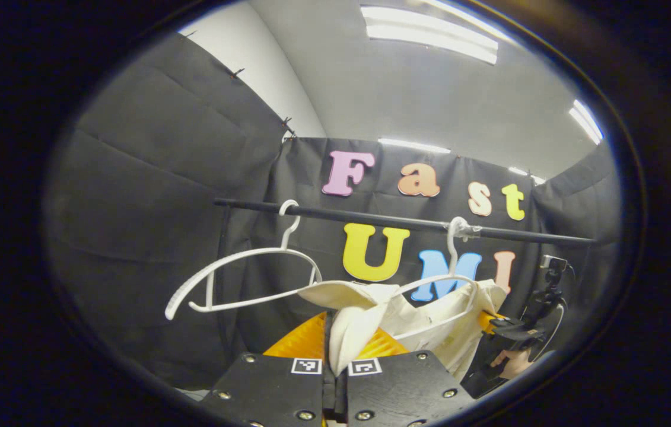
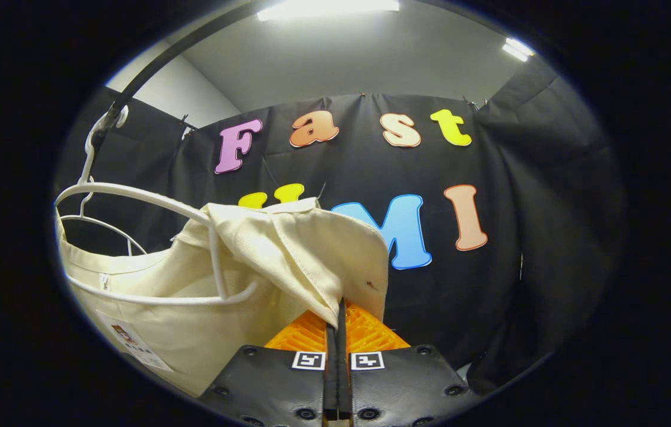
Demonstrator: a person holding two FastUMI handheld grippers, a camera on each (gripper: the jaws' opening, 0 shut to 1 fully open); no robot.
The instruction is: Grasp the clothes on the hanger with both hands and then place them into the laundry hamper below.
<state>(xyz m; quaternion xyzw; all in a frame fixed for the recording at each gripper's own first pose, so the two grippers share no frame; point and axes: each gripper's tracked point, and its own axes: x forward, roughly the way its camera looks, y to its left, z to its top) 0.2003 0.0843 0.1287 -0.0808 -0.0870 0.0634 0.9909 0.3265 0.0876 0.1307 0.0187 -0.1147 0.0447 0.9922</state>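
Observation:
A cream garment [image 1: 430,323] hangs from a white hanger [image 1: 452,261] on the black rail [image 1: 371,219]. In the left gripper view my left gripper [image 1: 341,339] is shut on one shoulder of the cloth, which bulges up between its orange fingers [image 1: 302,341]. My right gripper [image 1: 504,326] holds the garment's far side, with a hand [image 1: 510,363] below it. In the right gripper view the right gripper [image 2: 340,308] is shut on a folded edge of the garment [image 2: 288,249]. The cloth is pulled partly off the hanger [image 2: 151,201], whose arm shows bare.
An empty white hanger [image 1: 234,279] hangs on the rail to the left of the garment. The rail [image 2: 151,65] runs up across the top left of the right gripper view. Black cloth walls close in the back and both sides.

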